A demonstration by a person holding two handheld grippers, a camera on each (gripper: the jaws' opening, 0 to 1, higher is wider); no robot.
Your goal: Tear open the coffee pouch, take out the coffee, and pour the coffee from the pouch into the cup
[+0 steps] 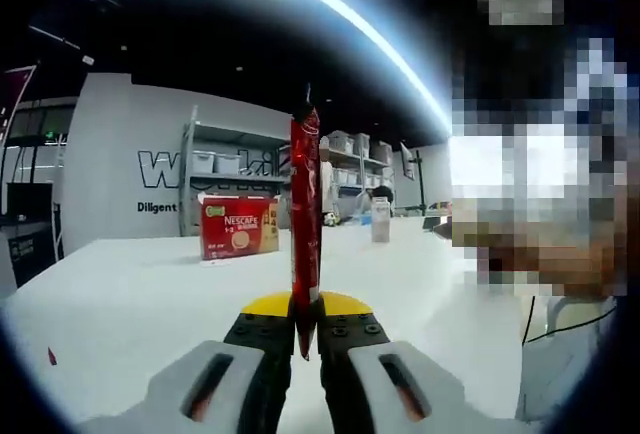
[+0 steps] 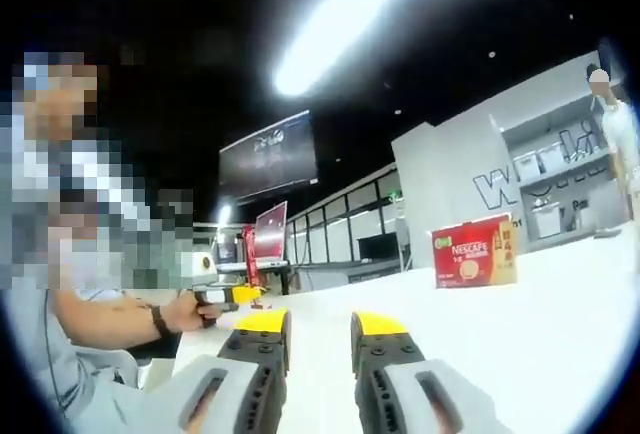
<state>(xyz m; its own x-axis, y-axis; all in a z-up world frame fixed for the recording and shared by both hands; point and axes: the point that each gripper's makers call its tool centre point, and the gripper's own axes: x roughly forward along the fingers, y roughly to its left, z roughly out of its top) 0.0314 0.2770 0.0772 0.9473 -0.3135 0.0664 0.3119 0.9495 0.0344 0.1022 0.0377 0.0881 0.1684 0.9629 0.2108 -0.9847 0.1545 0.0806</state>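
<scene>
My left gripper is clamped on one slim red foil coffee stick pouch, jaws pinching its lower end so it stands upright with the sealed top free. My guess is that's deliberate: the top edge is left exposed for the other tool to grab and tear. In the right gripper view my right gripper has its yellow-tipped jaws apart with nothing between them, held above the white table, so it looks ready to come over for the tear, which I judge hasn't been done since the pouch top looks whole. In that same view my hand shows at left, holding the left tool's handle. Count: one stick pouch in hand, one red cardboard Nescafe box standing further back on the table, likely where the stick came from. One pale cylindrical container stands further off on the tabletop; could be the cup, too small to tell. Behind it all, grey metal shelving with white bins against the wall. Another person stands by those shelves in the right gripper view.
</scene>
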